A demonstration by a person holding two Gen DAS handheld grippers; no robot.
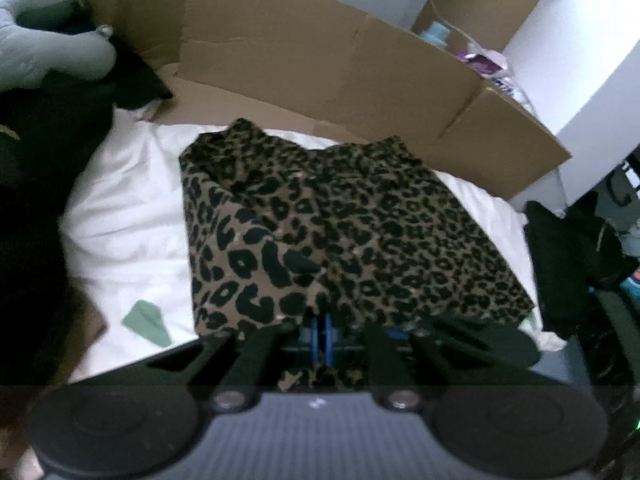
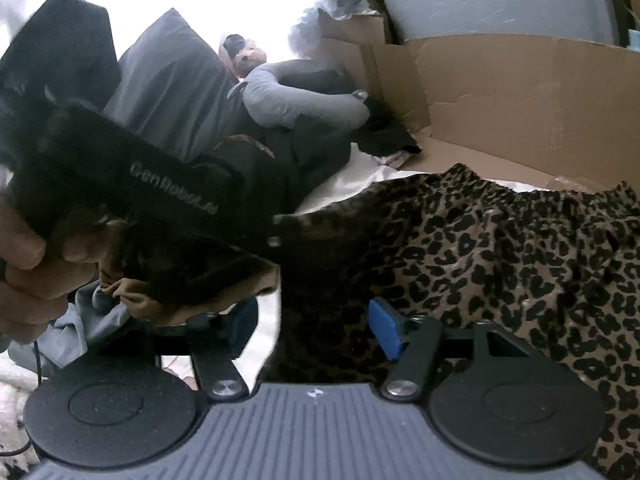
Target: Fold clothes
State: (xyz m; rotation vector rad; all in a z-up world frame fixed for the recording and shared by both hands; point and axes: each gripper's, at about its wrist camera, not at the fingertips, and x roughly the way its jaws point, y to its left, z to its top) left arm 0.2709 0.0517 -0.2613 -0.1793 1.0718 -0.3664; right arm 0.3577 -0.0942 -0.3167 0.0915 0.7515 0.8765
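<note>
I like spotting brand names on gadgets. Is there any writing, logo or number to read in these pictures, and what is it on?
"GenRobot.ai", last letters blurred: on the black body of the left hand-held gripper, seen from the right wrist.
Printed packets in the cardboard box: too blurred to read.
Nothing else legible.

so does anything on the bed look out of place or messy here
A small green scrap lies loose on the white sheet, left of the leopard-print garment. Flattened cardboard leans along the bed's far edge, and dark clothes sit heaped at the left. The garment itself looks fairly neat.
</note>
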